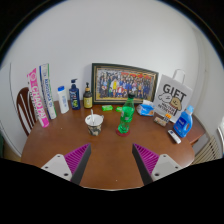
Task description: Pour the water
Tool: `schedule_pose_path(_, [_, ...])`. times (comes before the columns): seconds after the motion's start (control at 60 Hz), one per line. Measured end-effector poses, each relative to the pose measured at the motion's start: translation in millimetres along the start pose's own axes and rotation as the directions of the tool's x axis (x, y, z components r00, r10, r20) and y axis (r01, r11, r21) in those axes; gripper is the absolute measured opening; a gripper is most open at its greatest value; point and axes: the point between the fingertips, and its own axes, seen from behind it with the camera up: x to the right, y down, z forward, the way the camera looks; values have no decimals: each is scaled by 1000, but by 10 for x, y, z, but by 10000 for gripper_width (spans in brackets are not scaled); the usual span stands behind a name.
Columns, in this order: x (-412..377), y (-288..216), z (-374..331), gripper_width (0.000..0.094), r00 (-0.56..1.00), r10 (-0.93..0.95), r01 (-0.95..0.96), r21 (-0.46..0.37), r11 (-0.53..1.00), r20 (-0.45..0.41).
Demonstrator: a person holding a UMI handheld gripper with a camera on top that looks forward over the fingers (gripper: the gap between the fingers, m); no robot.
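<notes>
My gripper is open and empty, its two magenta pads wide apart over the bare brown table. Beyond the fingers, near the middle of the table, stands a small pale cup. Just right of it stands a green bottle with a green lid-like piece lying beside it. Both are well ahead of the fingers, untouched.
Along the back stand a framed photo, several bottles, a tall pink-and-white box, a white gift bag, a blue bottle and small items at the right. A wooden chair is at the left.
</notes>
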Motion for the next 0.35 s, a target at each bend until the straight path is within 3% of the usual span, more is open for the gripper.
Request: schedule_pose_path(0.35, [-76,249,-456,856,1000,-5,5,-10,1000,-16])
